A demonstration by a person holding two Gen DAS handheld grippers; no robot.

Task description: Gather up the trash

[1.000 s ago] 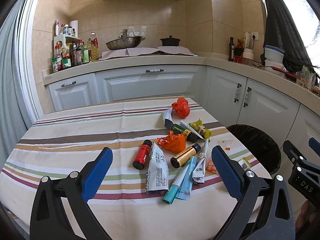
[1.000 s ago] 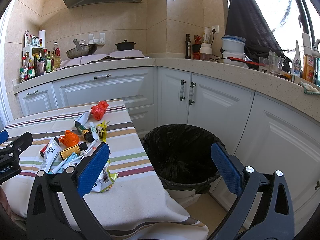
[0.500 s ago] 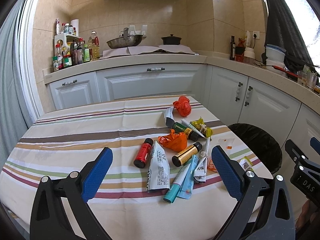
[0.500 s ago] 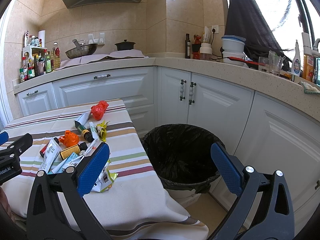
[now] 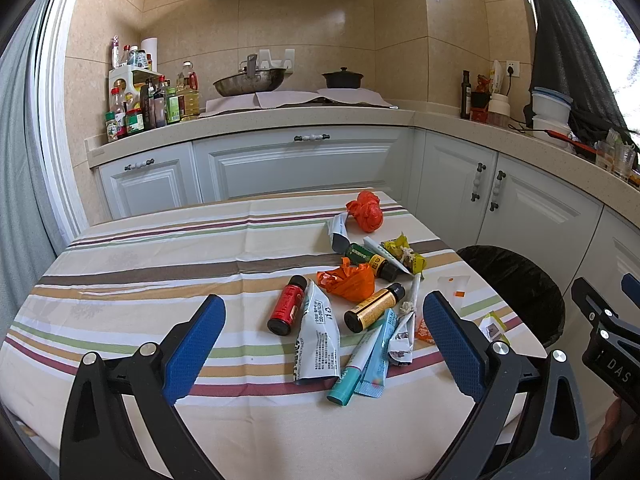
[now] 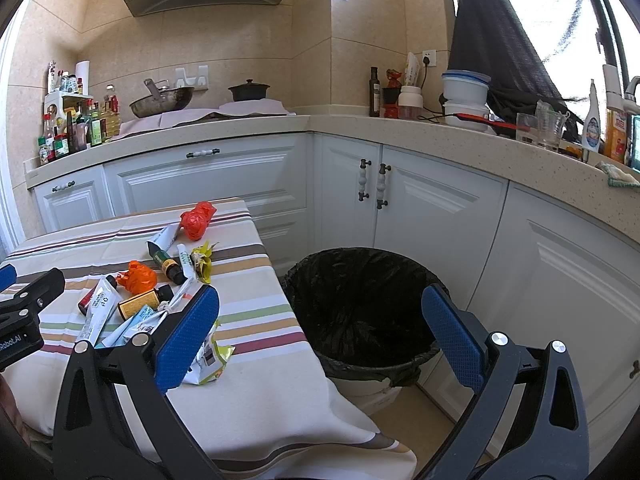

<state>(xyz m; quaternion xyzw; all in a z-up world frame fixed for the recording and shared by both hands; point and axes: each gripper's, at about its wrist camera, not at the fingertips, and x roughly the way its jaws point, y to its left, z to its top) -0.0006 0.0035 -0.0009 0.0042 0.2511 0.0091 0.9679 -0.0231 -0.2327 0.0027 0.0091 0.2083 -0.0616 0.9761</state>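
Observation:
Trash lies on the right half of a striped tablecloth: a red bottle, a crumpled orange bag, an amber bottle, a green bottle, a white pouch, a teal tube, a red plastic ball and a yellow wrapper. My left gripper is open and empty, above the table's near edge, before the pile. My right gripper is open and empty, over the black-lined trash bin beside the table's right edge.
White cabinets and a counter with bottles, a wok and a pot wrap around behind the table. The bin also shows in the left wrist view. A wrapper lies by the table's right edge.
The left gripper has drifted slightly, so the pile sits a little lower and closer in its view. The right gripper has not visibly moved.

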